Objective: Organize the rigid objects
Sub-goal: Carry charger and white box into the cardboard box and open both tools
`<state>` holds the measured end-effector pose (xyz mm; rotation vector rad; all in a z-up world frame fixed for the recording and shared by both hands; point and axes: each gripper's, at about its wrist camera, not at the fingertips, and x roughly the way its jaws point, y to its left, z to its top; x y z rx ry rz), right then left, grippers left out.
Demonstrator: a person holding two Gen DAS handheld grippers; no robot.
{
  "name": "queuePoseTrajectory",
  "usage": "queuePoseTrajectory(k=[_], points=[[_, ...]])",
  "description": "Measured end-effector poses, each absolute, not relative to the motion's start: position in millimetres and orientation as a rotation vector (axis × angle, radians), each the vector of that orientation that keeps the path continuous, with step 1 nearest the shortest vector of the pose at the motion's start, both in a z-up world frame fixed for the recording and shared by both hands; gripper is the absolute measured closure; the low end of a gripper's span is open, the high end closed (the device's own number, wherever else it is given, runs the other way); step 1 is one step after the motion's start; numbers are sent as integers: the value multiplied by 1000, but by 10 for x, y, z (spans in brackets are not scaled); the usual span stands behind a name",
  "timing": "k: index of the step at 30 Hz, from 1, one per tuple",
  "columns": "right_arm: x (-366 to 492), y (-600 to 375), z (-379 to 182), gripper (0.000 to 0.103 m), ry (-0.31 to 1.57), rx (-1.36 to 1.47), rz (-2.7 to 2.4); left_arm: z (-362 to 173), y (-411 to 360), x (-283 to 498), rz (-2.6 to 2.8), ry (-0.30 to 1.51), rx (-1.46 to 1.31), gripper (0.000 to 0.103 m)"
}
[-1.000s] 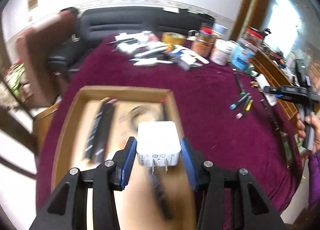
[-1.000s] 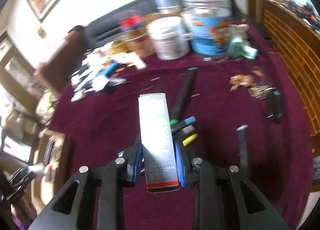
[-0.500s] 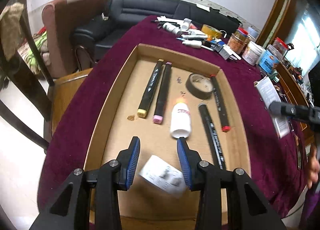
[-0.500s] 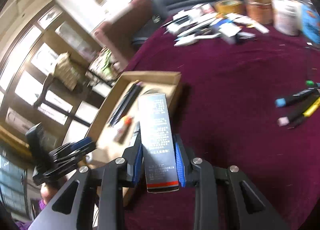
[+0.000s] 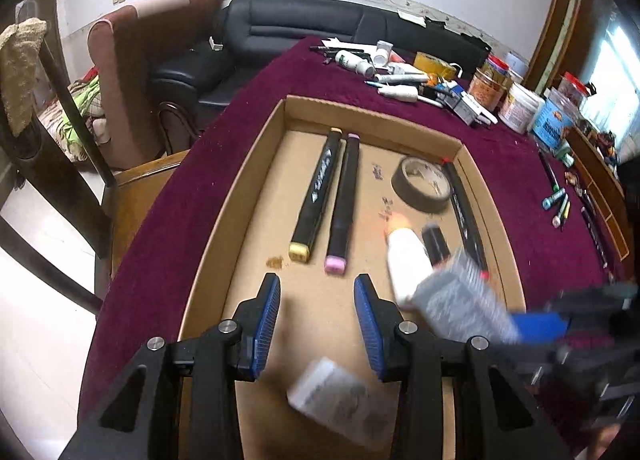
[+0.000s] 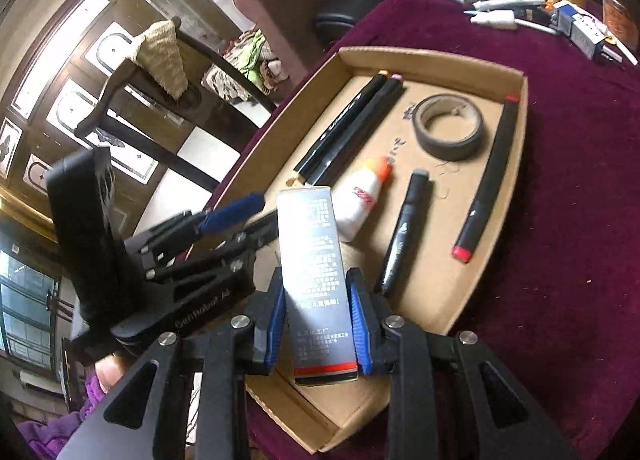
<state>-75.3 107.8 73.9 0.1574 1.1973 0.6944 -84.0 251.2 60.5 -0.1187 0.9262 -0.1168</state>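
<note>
Your right gripper [image 6: 316, 320] holds the grey box [image 6: 314, 268] over the cardboard tray [image 6: 432, 60] while your left gripper [image 5: 316, 324] hangs empty above it.

Largest first: the surface [image 5: 516, 188] under its maroon cloth carries the tray, and inside lie two black markers [image 5: 332, 196] side by side, a roll of tape [image 5: 424, 184], a red-tipped marker [image 6: 490, 180] along the right wall, a shorter black marker [image 6: 406, 232] and a white glue bottle [image 6: 360, 200] with an orange tip. Your right fingers are clamped on the grey box, which stands upright between them above the tray's near end. Your left fingers stand apart with nothing between them; the white charger [image 5: 340, 400] lies blurred on the tray floor just below them.
</note>
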Motion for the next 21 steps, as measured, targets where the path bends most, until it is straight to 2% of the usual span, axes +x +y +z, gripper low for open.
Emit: queuePoseTrajectory(k=[10, 13, 15, 17, 20, 21], points=[[-750, 1199, 587, 74, 1233, 137, 660, 664, 2486, -441, -136, 924, -246, 61], [-729, 1247, 577, 74, 1225, 110, 647, 770, 2453, -460, -103, 852, -218, 50], [-728, 1311, 568, 75, 1216, 75, 636, 871, 2440, -487, -87, 773, -203, 46], [-736, 1360, 547, 74, 1216, 62, 640, 957, 2438, -473, -62, 719, -191, 32], [-763, 1430, 549, 74, 1205, 29, 650, 1068, 2415, -410, -46, 653, -146, 32], [-769, 1450, 544, 71, 1208, 18, 649, 1095, 2393, -384, -56, 649, -129, 32]])
